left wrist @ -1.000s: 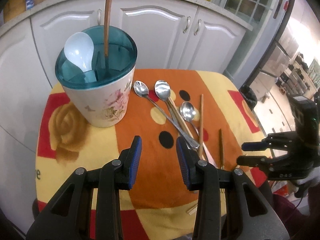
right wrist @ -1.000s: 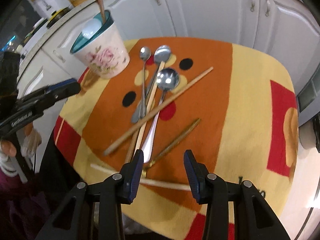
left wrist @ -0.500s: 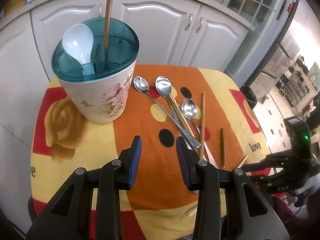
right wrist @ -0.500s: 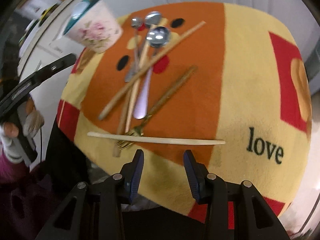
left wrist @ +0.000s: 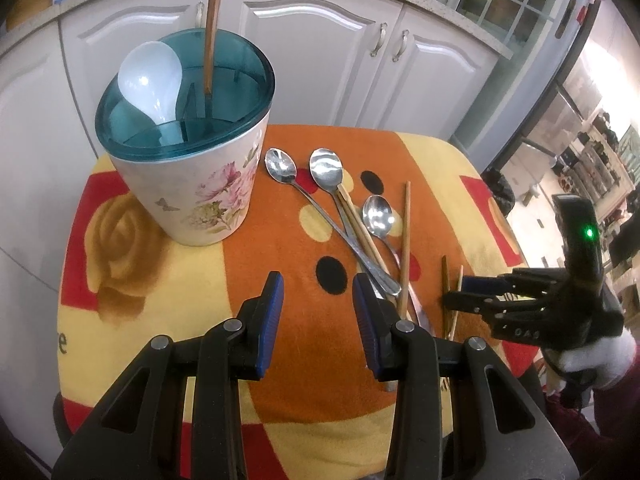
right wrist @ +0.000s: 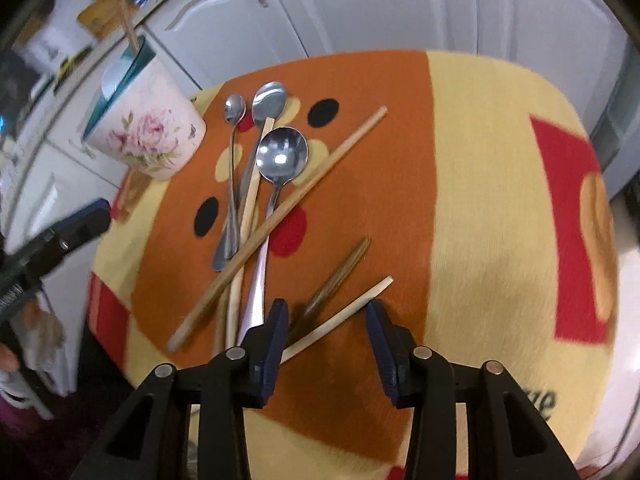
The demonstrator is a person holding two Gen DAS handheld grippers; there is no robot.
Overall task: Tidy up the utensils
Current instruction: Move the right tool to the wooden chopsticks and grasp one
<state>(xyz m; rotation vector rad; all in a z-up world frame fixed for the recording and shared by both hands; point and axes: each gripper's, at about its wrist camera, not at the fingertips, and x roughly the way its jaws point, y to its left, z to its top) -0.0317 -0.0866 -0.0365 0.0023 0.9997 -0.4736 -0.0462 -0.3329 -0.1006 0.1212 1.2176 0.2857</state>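
A floral utensil holder (left wrist: 192,184) with a teal lid holds a white plastic spoon (left wrist: 150,80) and a wooden chopstick (left wrist: 210,28). Three metal spoons (left wrist: 326,168), a long wooden chopstick (right wrist: 280,216) and a dark-handled fork (right wrist: 336,272) lie on the cloth. My left gripper (left wrist: 318,320) hovers open and empty in front of the holder. My right gripper (right wrist: 326,320) is low over the near ends of the utensils, its jaws closing. A pale chopstick (right wrist: 344,312) slants between them, and the pads do not press on it.
The orange, yellow and red cloth (right wrist: 480,200) covers a small table whose edges drop off on every side. White cabinet doors (left wrist: 320,60) stand close behind it. A gloved hand (left wrist: 596,360) holds the right gripper (left wrist: 464,292) at the table's right edge.
The right gripper has come down and in over the utensils' near ends. The pale chopstick lay crosswise and now slants between its jaws. The left gripper has kept still.
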